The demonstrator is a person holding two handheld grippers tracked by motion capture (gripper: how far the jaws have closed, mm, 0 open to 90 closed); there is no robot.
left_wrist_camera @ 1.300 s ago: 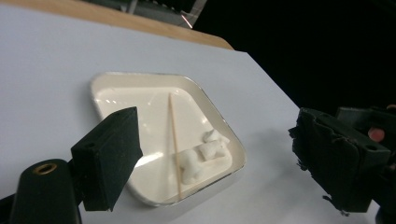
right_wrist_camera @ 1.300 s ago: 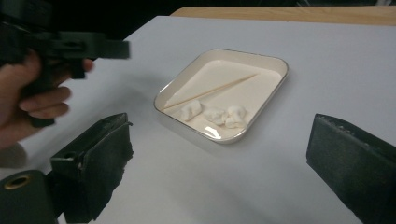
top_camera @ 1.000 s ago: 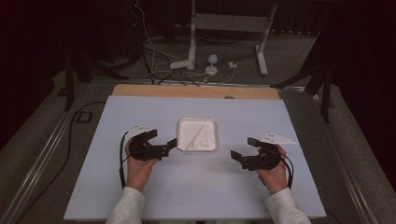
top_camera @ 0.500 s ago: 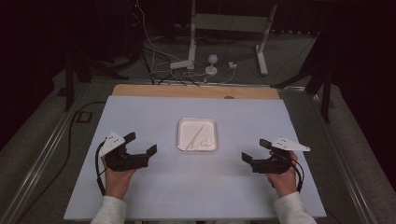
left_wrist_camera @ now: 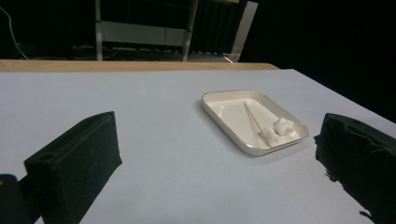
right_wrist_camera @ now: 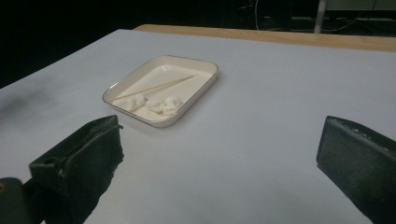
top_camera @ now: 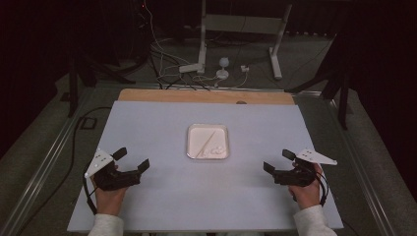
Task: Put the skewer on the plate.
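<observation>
I hold my left gripper and my right gripper low over the white table, both with jaws spread wide and empty, well apart from the shallow tray between them, where a thin stick and small white lumps lie.

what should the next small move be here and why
Probably bring the right gripper forward toward the tray. Both grippers sit open and empty near the table's front corners, well away from it, while the skewer and white pieces lie loose inside.
</observation>
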